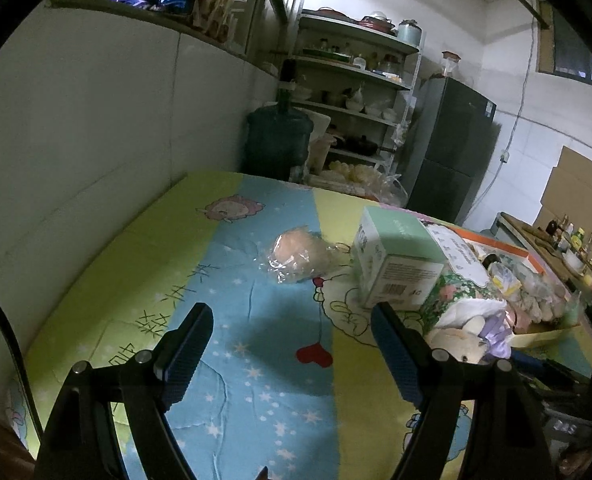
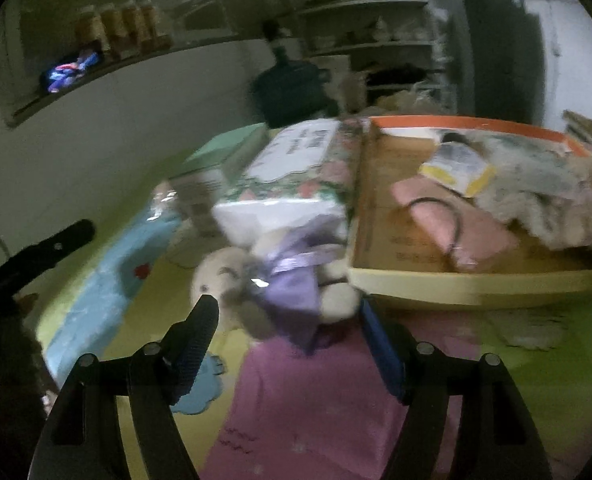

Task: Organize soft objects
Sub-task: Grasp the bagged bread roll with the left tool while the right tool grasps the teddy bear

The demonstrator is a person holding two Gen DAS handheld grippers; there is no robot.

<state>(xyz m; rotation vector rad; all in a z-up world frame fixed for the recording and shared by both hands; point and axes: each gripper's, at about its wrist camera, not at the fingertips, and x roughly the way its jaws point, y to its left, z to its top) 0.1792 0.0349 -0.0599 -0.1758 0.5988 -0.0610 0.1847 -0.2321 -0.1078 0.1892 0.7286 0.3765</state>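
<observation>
Cardboard, orange-rimmed: the open box [image 2: 380, 280] sits on the far right of the cartoon-print quilt [image 1: 232, 360] and already holds soft things, namely a pink pouch with a dark cord [image 2: 452, 224], a grey fuzzy plush [image 2: 544, 208] and a small yellow-edged packet [image 2: 456, 166], so part of the sorting looks done. Left outside: a cream plush toy with a purple ribbon bow [image 2: 292, 288] lying on the quilt just beside the box's near-left corner, touching or nearly touching it, and under the end of a floral tissue pack [image 2: 296, 172]; a mint-green carton [image 1: 396, 256] stands next to that pack. Further out on the blue stripe, well apart from the box, lies a peach-coloured soft item in clear plastic wrap [image 1: 296, 256]. Right gripper [image 2: 288, 320] is wide open, jaws either side of the plush toy's near end, pads not yet pressing on it; right view is blurred, so contact cannot be judged finely. Left gripper [image 1: 292, 324] also stands wide open with nothing between its jaws, over bare quilt, pointed toward the wrapped item. Judgement: task is under way but unfinished. At least two soft items remain loose; the plush toy looks the next pick, the wrapped item after. Whether tissue pack and carton belong to the job, cannot tell.
</observation>
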